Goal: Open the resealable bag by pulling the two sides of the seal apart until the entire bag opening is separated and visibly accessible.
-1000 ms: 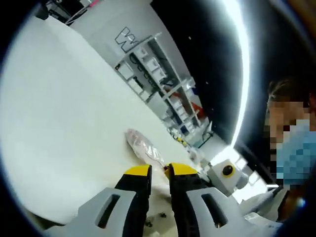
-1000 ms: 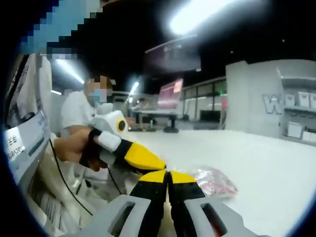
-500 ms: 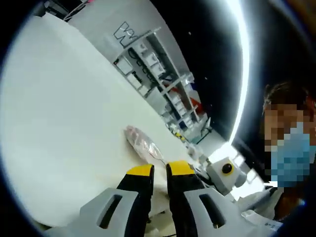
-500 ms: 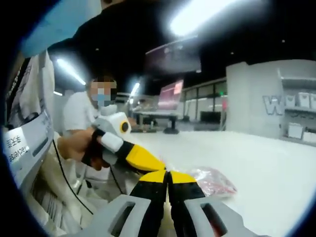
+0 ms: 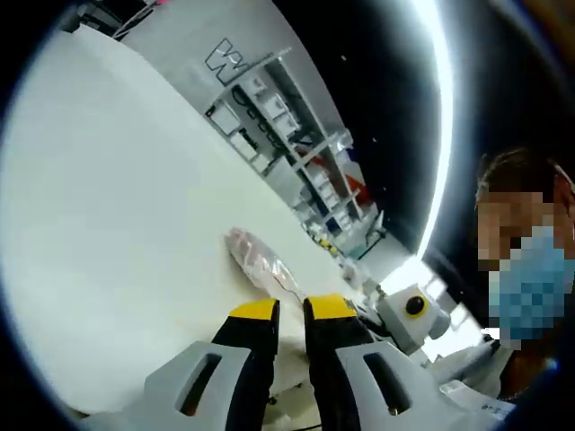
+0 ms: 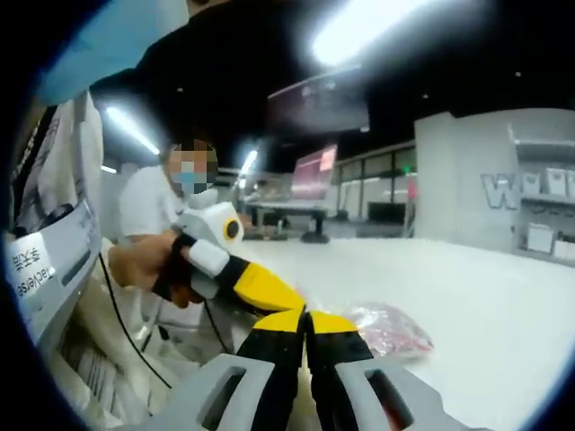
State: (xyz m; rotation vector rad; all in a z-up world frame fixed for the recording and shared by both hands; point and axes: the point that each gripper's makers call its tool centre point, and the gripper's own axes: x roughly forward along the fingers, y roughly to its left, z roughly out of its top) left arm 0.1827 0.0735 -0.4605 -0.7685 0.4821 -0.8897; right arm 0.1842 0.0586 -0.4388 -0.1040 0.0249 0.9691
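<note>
— Resealable bag [image 5: 260, 266] first: where do we have it?

— It lies on the white table [image 5: 108, 224], close to the near edge, just beyond our jaw tips. In the right gripper view the same bag [image 6: 388, 329] shows as clear film over something reddish-pink, its near end running in under our yellow tips.

— And the left gripper [image 5: 291, 310]?

— Its yellow-tipped jaws stand almost together with a thin gap between them. The bag's near end reaches right up to the tips, but we cannot tell whether any film is caught between them.

— The right gripper [image 6: 305, 316]?

— Its jaws are pressed tip to tip. The film seems to meet them there, so we judge it is pinching one lip of the seal, though the pinch itself is hidden. The left gripper [image 6: 260, 287] comes in from the left of that view, held in a hand [image 6: 148, 267], its yellow tip touching ours.

— Why are both crowded onto one end?

— We think each is meant to take one side of the seal, so that drawing them apart peels the closure. The mouth looks unopened, as far as we can see.

— The risk?

— Thin slick film could slip out, or both lips could sit in one jaw.
</note>
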